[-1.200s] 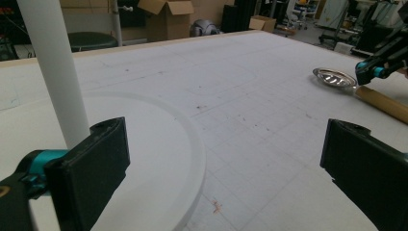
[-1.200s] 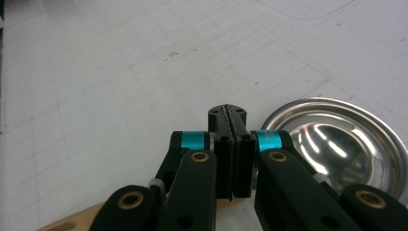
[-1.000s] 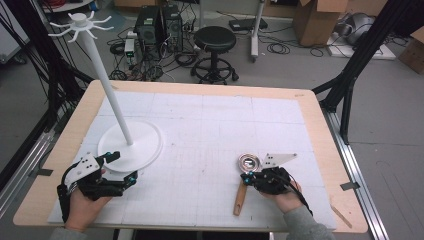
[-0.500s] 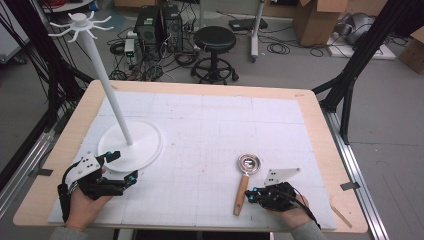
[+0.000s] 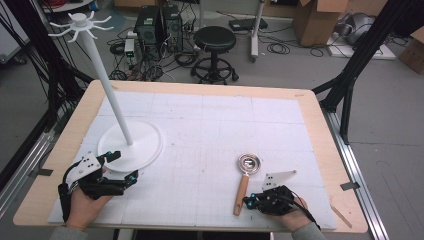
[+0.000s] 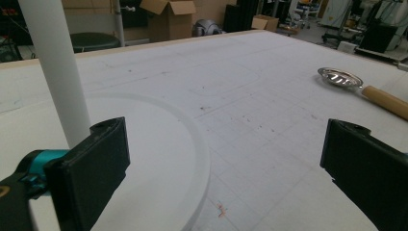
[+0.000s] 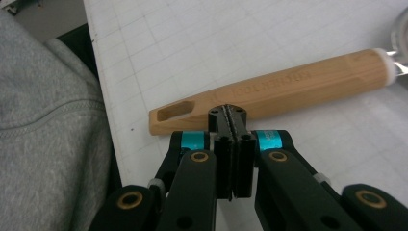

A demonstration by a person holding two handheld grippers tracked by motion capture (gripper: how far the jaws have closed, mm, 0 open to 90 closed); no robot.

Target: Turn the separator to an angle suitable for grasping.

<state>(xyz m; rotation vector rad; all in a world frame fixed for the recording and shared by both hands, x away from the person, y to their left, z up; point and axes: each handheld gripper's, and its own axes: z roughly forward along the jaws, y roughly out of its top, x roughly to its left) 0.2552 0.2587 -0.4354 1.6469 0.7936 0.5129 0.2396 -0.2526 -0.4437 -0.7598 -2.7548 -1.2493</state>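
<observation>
A small metal strainer with a round steel bowl and a light wooden handle (image 5: 243,180) lies flat on the white gridded mat (image 5: 210,130) covering the wooden table, toward the near right part, its bowl pointing away from the person and its handle end pointing back to the near edge. The right gripper (image 5: 250,200) sits low just beside the end of that handle, its jaws pressed fully together with nothing between them; in the right gripper view the closed tips (image 7: 227,115) seem to meet the handle's side near its slotted end, though actual contact is hard to judge. The left gripper (image 5: 122,165) rests at the near rim of the white round-based stand with a tall pole (image 5: 131,145), jaws spread wide, holding nothing.
</observation>
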